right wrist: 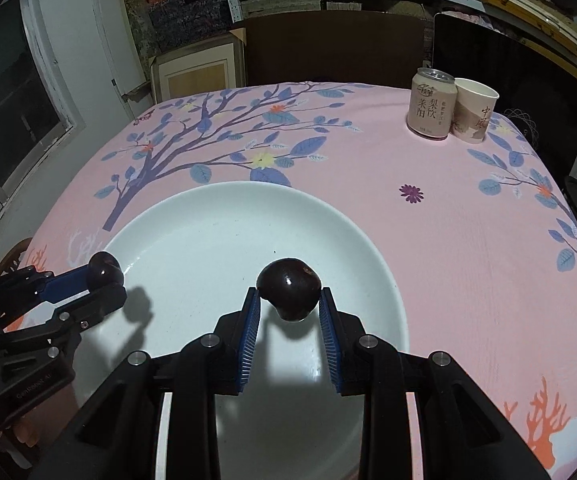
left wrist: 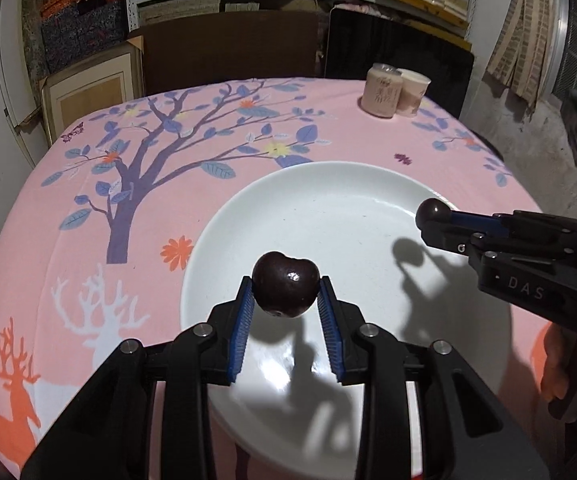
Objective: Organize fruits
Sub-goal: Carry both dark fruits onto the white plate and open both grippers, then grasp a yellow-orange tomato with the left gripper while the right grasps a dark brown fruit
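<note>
A white plate lies on the pink tablecloth and also shows in the right wrist view. My left gripper is shut on a dark cherry and holds it above the plate's left part. It also shows in the right wrist view with its cherry. My right gripper is shut on a second dark cherry above the plate's right part. In the left wrist view the right gripper holds that cherry over the plate's right rim.
A drink can and a paper cup stand at the table's far right corner. Shelves with boxes, a dark board and a black panel stand behind the table. The table edge runs close on the right.
</note>
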Demonstrator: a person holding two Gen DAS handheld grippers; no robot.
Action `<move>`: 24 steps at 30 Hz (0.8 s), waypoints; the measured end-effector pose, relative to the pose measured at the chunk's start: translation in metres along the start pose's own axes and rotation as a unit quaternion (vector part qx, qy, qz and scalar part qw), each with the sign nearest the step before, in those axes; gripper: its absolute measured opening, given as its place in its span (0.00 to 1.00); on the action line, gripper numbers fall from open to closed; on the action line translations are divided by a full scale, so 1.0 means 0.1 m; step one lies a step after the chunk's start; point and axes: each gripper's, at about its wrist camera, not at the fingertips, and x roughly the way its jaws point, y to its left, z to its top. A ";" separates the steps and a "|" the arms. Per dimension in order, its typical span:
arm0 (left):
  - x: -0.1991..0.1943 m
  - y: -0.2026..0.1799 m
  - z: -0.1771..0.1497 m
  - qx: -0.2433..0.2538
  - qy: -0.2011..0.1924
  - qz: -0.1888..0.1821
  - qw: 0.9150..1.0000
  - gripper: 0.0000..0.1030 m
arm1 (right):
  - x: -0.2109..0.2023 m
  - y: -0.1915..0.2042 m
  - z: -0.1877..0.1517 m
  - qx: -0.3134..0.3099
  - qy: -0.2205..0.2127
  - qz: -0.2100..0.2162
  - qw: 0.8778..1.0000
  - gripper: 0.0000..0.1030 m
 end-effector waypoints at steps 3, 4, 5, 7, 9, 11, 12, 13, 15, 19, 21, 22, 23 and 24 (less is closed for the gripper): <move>0.13 0.03 0.04 -0.002 0.014 0.003 1.000 0.32 | 0.08 0.04 0.08 -0.008 -0.003 -0.012 1.000 0.42; 0.14 0.04 0.05 -0.004 0.017 0.005 1.000 0.39 | 0.05 0.04 0.09 -0.006 -0.010 -0.013 1.000 0.64; 0.12 0.06 0.05 -0.009 0.011 0.005 1.000 0.49 | -0.02 0.04 0.10 -0.002 -0.027 -0.013 1.000 0.68; -0.06 0.09 0.02 -0.012 -0.026 0.022 0.999 0.81 | -0.17 0.06 0.08 -0.008 -0.052 -0.013 0.999 0.68; -0.21 0.09 -0.01 -0.010 -0.045 0.024 0.999 0.82 | -0.31 0.08 0.05 -0.013 -0.065 -0.014 0.998 0.68; -0.40 0.10 -0.07 -0.018 -0.053 0.009 0.998 0.82 | -0.50 0.09 -0.03 -0.008 -0.077 -0.005 0.997 0.68; -0.50 0.09 -0.13 -0.018 -0.058 0.005 0.998 0.82 | -0.60 0.11 -0.09 -0.008 -0.082 -0.002 0.997 0.68; -0.59 0.07 -0.20 -0.014 -0.062 0.006 0.998 0.82 | -0.71 0.14 -0.17 -0.013 -0.088 -0.002 0.996 0.68; -0.81 0.02 -0.43 -0.001 -0.069 0.011 0.998 0.82 | -0.93 0.18 -0.37 -0.022 -0.100 -0.003 0.995 0.68; -1.14 -0.02 -0.94 0.008 -0.061 0.008 0.998 0.82 | -1.28 0.22 -0.92 -0.025 -0.101 0.001 0.995 0.69; -1.28 -0.02 -1.23 0.007 -0.052 0.002 0.999 0.83 | -1.40 0.21 -1.23 -0.018 -0.091 0.011 0.996 0.69; -1.34 -0.02 -1.36 0.008 -0.049 0.002 0.999 0.83 | -1.45 0.21 -1.40 -0.015 -0.085 0.012 0.996 0.69; -1.41 -0.03 -1.51 0.011 -0.046 0.002 0.999 0.83 | -1.50 0.21 -1.54 -0.014 -0.083 0.012 0.996 0.69; -1.46 -0.03 -1.64 0.012 -0.043 0.004 0.999 0.83 | -1.56 0.22 -1.70 -0.016 -0.081 0.009 0.997 0.69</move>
